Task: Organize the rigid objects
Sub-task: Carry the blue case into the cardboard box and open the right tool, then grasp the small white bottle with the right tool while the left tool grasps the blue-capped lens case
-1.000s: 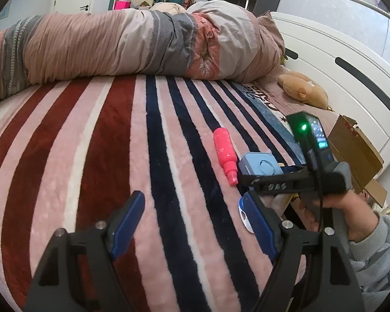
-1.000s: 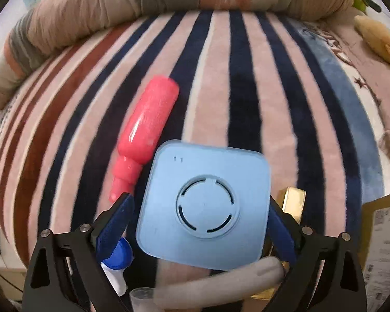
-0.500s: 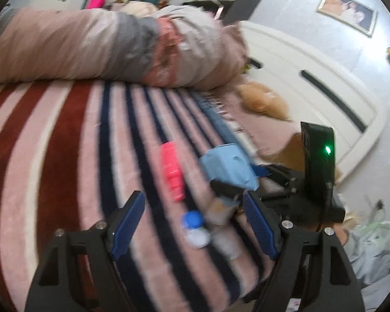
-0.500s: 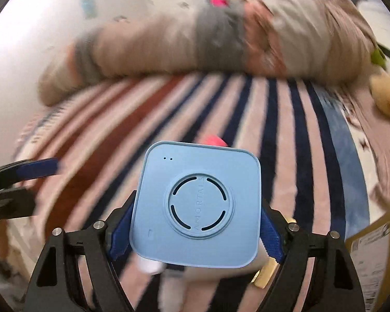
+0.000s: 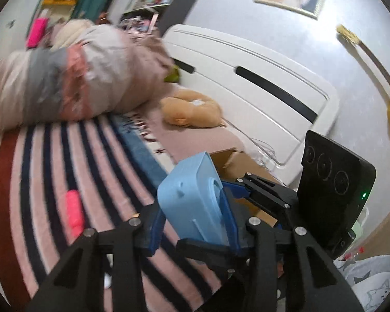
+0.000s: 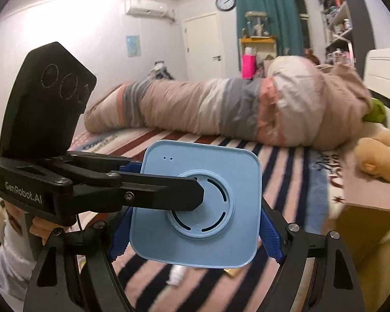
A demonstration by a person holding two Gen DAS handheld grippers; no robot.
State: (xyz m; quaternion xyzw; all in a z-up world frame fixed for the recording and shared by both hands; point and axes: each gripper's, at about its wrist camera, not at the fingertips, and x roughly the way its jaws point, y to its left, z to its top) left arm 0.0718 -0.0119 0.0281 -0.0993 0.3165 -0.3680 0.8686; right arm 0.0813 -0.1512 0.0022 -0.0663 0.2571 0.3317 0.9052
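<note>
The light-blue square device [image 6: 195,208] is lifted above the striped bed [image 6: 299,176], pinched at its 3 and 9 o'clock edges by the right tool [image 6: 195,223]. The left tool [image 5: 192,218] comes in from 9 o'clock, both fingers closed across its 2 faces. A pink bottle [image 5: 74,212] lies on the bed at 9 o'clock in the left wrist view; a cardboard box [image 5: 236,161] sits beyond the device at 1 o'clock.

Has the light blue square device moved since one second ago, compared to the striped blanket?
Yes. The blue device has gone up off the striped blanket, where it lay beside the pink bottle; now both the right tool and left tool grip it.
</note>
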